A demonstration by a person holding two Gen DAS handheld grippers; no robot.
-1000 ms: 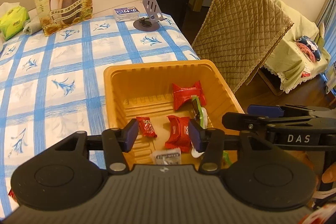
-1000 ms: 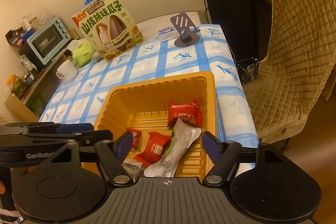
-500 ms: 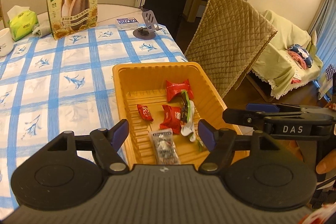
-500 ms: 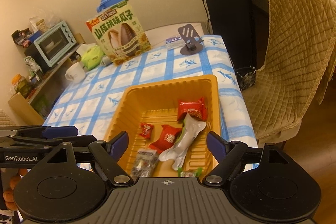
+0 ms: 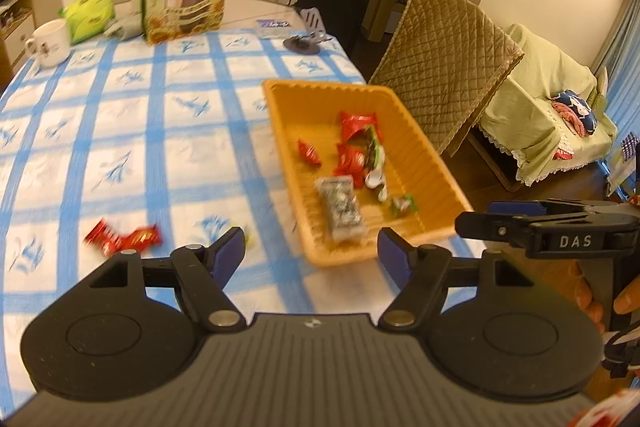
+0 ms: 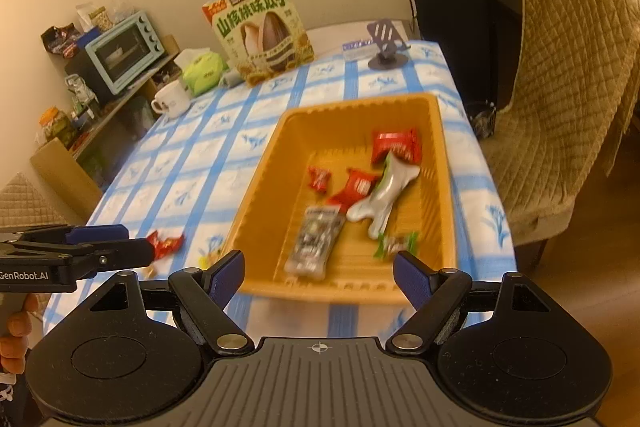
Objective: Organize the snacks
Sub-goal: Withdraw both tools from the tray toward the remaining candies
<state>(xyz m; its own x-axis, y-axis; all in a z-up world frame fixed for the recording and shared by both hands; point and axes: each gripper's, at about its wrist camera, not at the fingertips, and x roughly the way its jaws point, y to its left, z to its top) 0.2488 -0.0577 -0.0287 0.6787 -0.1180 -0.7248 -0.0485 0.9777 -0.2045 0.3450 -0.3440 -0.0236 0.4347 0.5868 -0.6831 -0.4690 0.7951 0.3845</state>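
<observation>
Both hand-held grippers, left [image 5: 310, 247] and right [image 6: 319, 273], hang with jaws spread wide and empty, just short of the orange tray's [image 6: 340, 293] near rim. One red snack packet [image 5: 122, 237] lies loose on the tabletop [image 5: 160, 147], ahead and to the left of the left hand-held gripper, outside the tray. Its crinkly, glossy wrapper looks flat and thin, so a shallow pinch could likely skid off or push it along the cloth.
</observation>
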